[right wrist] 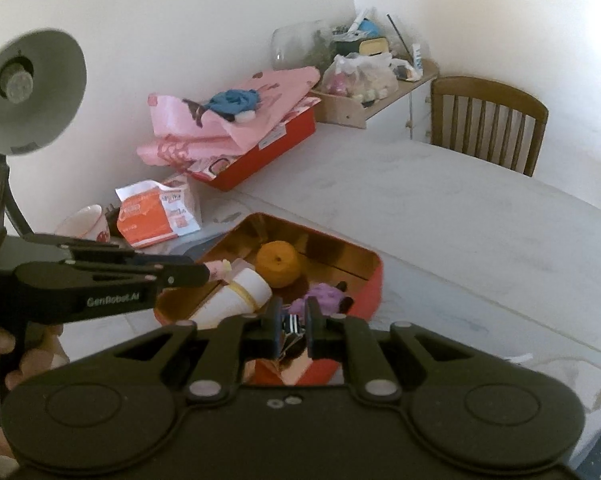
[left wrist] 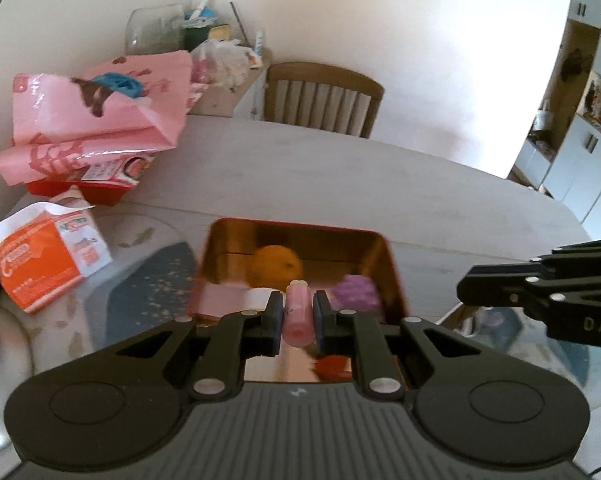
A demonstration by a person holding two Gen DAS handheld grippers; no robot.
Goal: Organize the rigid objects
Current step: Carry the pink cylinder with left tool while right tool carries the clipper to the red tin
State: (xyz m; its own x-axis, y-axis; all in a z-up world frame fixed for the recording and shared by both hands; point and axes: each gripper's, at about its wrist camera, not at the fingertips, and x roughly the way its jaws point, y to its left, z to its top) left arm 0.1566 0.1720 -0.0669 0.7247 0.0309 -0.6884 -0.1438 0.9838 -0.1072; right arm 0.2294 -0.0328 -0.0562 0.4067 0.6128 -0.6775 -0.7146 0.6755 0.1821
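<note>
A red tin box (left wrist: pixel 394 280) with a shiny gold inside sits on the table; it also shows in the right wrist view (right wrist: pixel 374 280). It holds an orange ball (left wrist: pixel 276 266), a purple lump (left wrist: pixel 356 292) and a white roll (right wrist: pixel 236 300). My left gripper (left wrist: pixel 297 312) is shut on a small pink bottle (left wrist: pixel 297 316) above the box. My right gripper (right wrist: pixel 291 326) is shut on a black-and-white striped clip (right wrist: pixel 292 326) over the box's near edge. The left gripper (right wrist: pixel 196 274) shows from the side in the right wrist view.
A pink bag (left wrist: pixel 100 120) lies on a red tray at the back left, with an orange-and-white carton (left wrist: pixel 48 256) nearer. A wooden chair (left wrist: pixel 324 98) stands behind the pale table (left wrist: pixel 340 184). A grey lamp (right wrist: pixel 32 88) stands on the left.
</note>
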